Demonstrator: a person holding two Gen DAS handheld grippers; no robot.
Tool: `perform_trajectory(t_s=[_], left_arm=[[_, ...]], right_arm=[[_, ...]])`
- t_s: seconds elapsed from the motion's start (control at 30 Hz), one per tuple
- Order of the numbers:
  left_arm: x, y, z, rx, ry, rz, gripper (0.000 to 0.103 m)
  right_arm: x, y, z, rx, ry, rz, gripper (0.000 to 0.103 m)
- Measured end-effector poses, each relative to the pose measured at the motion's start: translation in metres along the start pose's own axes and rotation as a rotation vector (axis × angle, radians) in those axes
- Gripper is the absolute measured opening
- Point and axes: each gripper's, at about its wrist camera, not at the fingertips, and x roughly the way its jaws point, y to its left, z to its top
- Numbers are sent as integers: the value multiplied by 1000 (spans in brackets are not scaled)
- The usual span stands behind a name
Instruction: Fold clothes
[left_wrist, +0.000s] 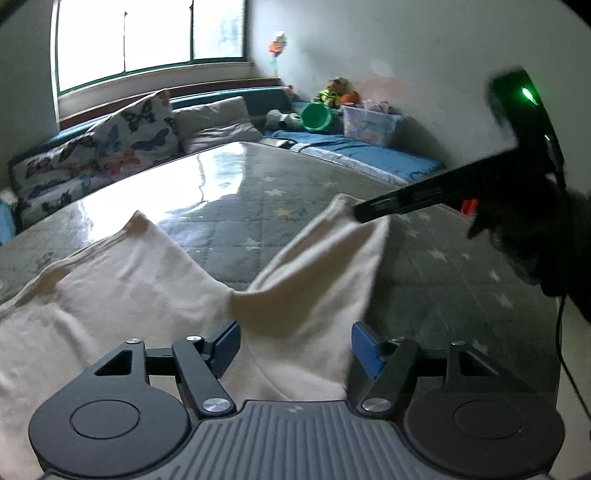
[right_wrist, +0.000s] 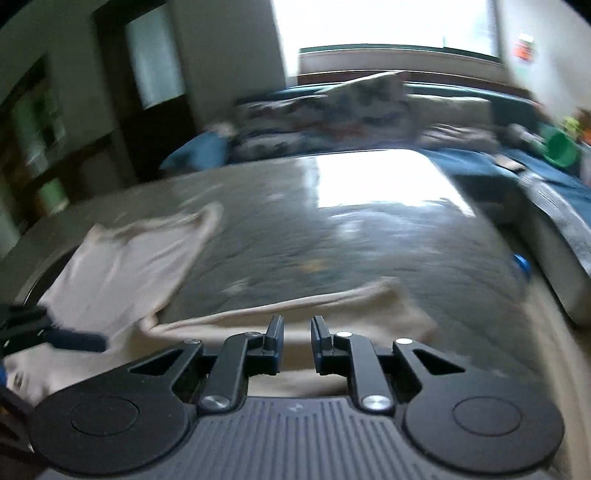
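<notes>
Star-printed bedding (left_wrist: 424, 266) stretched ahead of both tongs, and one cream garment (left_wrist: 110, 295), soft and limp, lay just beyond my left gripper (left_wrist: 293, 345), whose jaws stood released astride a fold. My right gripper (right_wrist: 297, 332) was nearly clenched on nothing I could see, so I judged the two leg hems the places to pinch.

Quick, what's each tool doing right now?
Left tool: open, cream garment between its fingers.
Right tool: nearly closed at the garment's corner; grip cannot be told.
</notes>
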Motion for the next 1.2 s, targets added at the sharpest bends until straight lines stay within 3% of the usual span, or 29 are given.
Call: perform_trajectory(t_s=[0.3,0.53,0.83,1.03,1.2], left_arm=[[3,-20,-10,66,19,-58,65],[5,-22,-10,80,12,-80,65],[12,-23,-14,92,46,-108,66],[13,-24,-16,111,47,-120,66],[14,-24,-18,118,44,-118,67]], right_arm=[[25,53,10,-267,51,77,16],[35,64,8,-402,110,97,16],[46,61,11,-345,92,97,17],[53,64,14,-304,70,52,20],[56,57,17,-207,53,32,23]])
